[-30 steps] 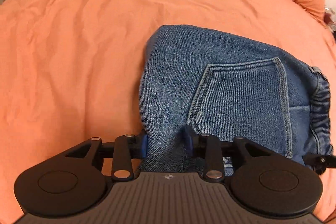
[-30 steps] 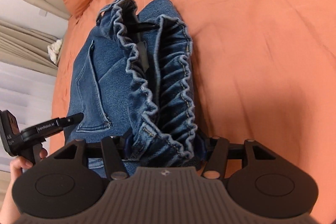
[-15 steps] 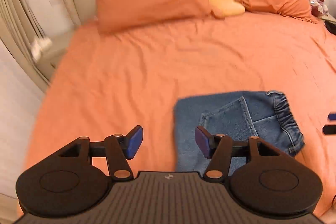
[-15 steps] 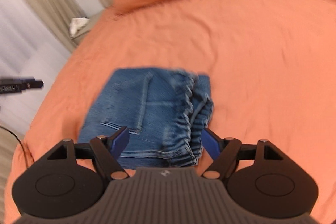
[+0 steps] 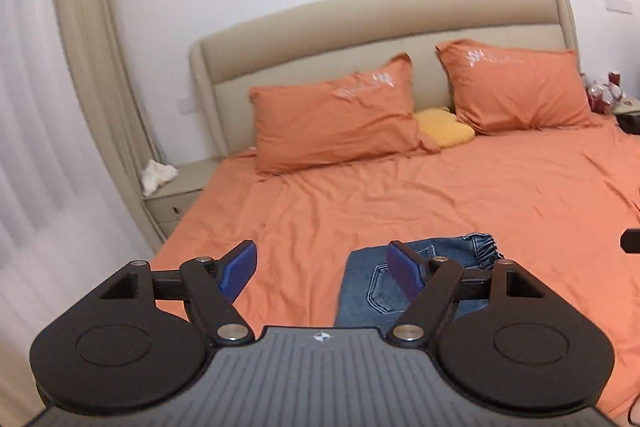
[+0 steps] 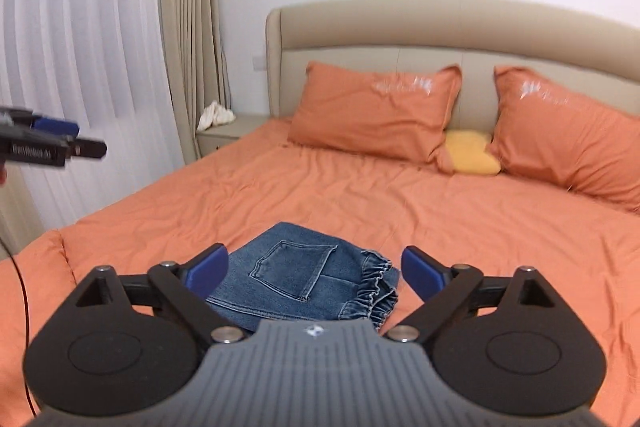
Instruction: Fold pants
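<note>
The blue denim pants (image 6: pixel 300 275) lie folded into a compact rectangle on the orange bed sheet (image 6: pixel 480 227), back pocket up, gathered waistband to the right. In the left wrist view the pants (image 5: pixel 360 291) show low and partly behind the right finger. My left gripper (image 5: pixel 322 269) is lifted well above the bed, its jaws opening wide with nothing between them. My right gripper (image 6: pixel 314 269) also hangs above the pants, jaws opening, holding nothing. The left gripper (image 6: pixel 60 147) shows at the left edge of the right wrist view.
Two orange pillows (image 5: pixel 336 123) (image 5: pixel 516 91) and a small yellow cushion (image 5: pixel 444 131) lean by the beige headboard (image 5: pixel 380 39). A bedside table (image 5: pixel 180 187) with a white cloth (image 5: pixel 158 175) stands at left by the curtains (image 6: pixel 80 67). Small items (image 5: pixel 604 93) sit at the far right.
Both grippers let go of the pants, opened wide and rose back away from the bed, tilting up so the headboard and wall came into view. The pants stay folded on the sheet.
</note>
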Tool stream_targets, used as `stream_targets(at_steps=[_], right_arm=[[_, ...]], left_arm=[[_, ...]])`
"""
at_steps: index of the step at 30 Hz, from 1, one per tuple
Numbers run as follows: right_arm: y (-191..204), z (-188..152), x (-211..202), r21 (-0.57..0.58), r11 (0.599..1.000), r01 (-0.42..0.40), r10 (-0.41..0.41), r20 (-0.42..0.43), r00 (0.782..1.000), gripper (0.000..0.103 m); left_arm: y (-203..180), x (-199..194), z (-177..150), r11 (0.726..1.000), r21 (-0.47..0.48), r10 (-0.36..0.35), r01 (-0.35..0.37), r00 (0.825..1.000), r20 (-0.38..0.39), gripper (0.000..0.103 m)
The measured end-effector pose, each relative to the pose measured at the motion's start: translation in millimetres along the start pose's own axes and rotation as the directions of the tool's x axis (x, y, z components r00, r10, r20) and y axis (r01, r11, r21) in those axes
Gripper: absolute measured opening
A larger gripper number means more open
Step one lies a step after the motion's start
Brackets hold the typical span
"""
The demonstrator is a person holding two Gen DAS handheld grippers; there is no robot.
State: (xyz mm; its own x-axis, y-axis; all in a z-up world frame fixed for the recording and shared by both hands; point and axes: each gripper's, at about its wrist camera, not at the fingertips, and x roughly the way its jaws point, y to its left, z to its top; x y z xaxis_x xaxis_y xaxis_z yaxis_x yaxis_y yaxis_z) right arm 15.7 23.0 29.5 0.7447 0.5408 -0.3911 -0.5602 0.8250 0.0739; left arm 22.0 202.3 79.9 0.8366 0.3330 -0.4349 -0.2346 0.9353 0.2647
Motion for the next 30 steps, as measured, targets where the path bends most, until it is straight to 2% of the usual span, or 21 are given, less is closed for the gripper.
stream_targets(at_steps=[3,6,9,14,19,24,30], right_arm=[[6.8,-22.1,-13.2,0.027,0.999,0.034,-0.035,0.031,0.999,0.097],[12.1,-43.6,-17.0,0.066,0.996,0.057,-0.059,0.029,0.998,0.097],[17.7,-61.0,-10.2,0.081,0.992,0.092,-0.092,0.007,0.996,0.097],[32.6,-87.3,8.6,0.001,0.985,0.171,-0.171,-0.047,0.984,0.097],[35.0,-100.9,27.1,0.029,0.986,0.163,-0.159,-0.106,0.982,0.097],[38.5,-104.6,40.3,0.018,0.985,0.171,-0.166,-0.145,0.975,0.097],[39.2,-103.5,42.5,0.035,0.985,0.170,-0.163,-0.151,0.975,0.097]], left_arm=[[-20.3,-6.9,-23.8,0.998,-0.023,0.059,-0.058,0.998,0.022,0.091],[-32.3,-8.0,-43.9,0.996,-0.063,0.060,-0.059,0.998,0.023,0.091],[-43.8,-3.9,-58.1,0.996,-0.047,0.068,-0.069,0.998,-0.014,0.091],[-62.7,10.3,-79.4,0.999,-0.028,0.028,-0.031,0.994,-0.106,0.091],[-72.2,27.5,-96.0,0.997,-0.067,-0.034,0.022,0.981,-0.193,0.091],[-79.0,33.8,-103.9,0.996,-0.079,-0.063,0.046,0.971,-0.229,0.091],[-79.7,36.4,-103.4,0.995,-0.084,-0.064,0.046,0.970,-0.233,0.091]])
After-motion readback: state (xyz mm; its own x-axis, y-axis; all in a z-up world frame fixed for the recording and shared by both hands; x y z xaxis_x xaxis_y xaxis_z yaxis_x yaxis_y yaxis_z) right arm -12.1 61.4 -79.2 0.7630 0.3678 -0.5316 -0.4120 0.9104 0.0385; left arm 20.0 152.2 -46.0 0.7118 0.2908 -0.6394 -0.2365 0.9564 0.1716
